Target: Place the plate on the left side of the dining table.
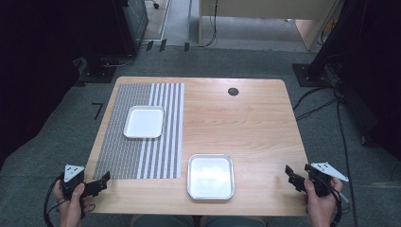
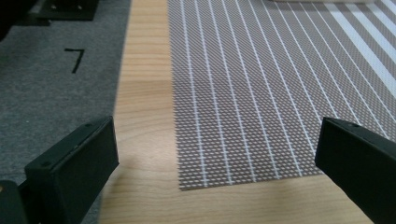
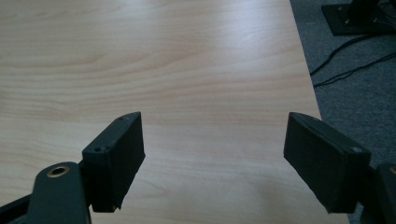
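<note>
The left hand (image 1: pixel 71 201) is coming up over the table's (image 1: pixel 255 127) near left corner, gripping the left gripper (image 1: pixel 105 180), which is pointing right toward the striped mat (image 1: pixel 142 156); its jaws are standing wide apart around nothing. One white tray (image 1: pixel 143 122) is lying on the mat toward the far left, another tray (image 1: pixel 211 176) is sitting by the near edge. At the near right corner, the right hand (image 1: pixel 320 201) is holding the right gripper (image 1: pixel 288 175) pointing left, jaws spread wide, empty.

Two trays (image 1: pixel 143 122); one placemat (image 1: pixel 124 142); one table (image 1: pixel 246 127).
</note>
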Demonstrator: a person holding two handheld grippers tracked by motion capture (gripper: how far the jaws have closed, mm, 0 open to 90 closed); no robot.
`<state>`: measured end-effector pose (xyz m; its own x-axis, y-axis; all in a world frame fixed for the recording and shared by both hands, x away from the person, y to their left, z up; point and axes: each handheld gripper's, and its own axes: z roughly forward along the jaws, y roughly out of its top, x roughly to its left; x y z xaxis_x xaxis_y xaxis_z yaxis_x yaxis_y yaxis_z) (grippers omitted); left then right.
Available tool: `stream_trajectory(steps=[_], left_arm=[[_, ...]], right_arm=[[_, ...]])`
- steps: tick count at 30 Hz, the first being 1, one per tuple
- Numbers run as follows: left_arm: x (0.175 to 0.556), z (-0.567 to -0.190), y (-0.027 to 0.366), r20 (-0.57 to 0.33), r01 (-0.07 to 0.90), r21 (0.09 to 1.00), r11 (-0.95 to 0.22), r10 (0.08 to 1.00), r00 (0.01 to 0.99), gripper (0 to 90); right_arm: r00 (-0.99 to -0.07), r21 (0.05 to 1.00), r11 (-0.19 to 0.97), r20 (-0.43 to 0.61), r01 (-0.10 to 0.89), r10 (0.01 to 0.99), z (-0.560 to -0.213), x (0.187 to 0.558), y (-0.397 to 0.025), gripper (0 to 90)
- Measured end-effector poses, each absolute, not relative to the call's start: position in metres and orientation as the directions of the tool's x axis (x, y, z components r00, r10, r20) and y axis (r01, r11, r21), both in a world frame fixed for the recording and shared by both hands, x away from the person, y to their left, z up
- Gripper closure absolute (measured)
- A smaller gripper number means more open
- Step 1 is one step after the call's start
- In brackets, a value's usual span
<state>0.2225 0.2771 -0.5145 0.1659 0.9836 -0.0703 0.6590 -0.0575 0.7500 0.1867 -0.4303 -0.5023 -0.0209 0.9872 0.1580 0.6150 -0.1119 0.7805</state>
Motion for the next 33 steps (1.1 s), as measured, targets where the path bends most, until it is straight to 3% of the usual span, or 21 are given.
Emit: stream_trajectory(steps=[5, 15, 33], left_arm=[[0.224, -0.517, 0.278, -0.079, 0.681, 0.730, -0.068, 0.980, 0.182, 0.0], [0.224, -0.520, 0.269, 0.004, 0.688, 0.713, -0.137, 0.982, 0.191, 0.0], [0.227, -0.518, 0.270, -0.006, 0.700, 0.700, -0.140, 0.979, 0.202, 0.0]], right_arm=[[-0.044, 0.743, -0.106, 0.179, 0.661, 0.983, -0.509, 0.186, -0.433, 19.2], [-0.028, 0.735, -0.001, 0.027, 0.678, 0.999, -0.524, 0.191, -0.427, 16.9], [0.003, 0.729, -0.022, 0.028, 0.684, 1.000, -0.525, 0.193, -0.423, 12.0]])
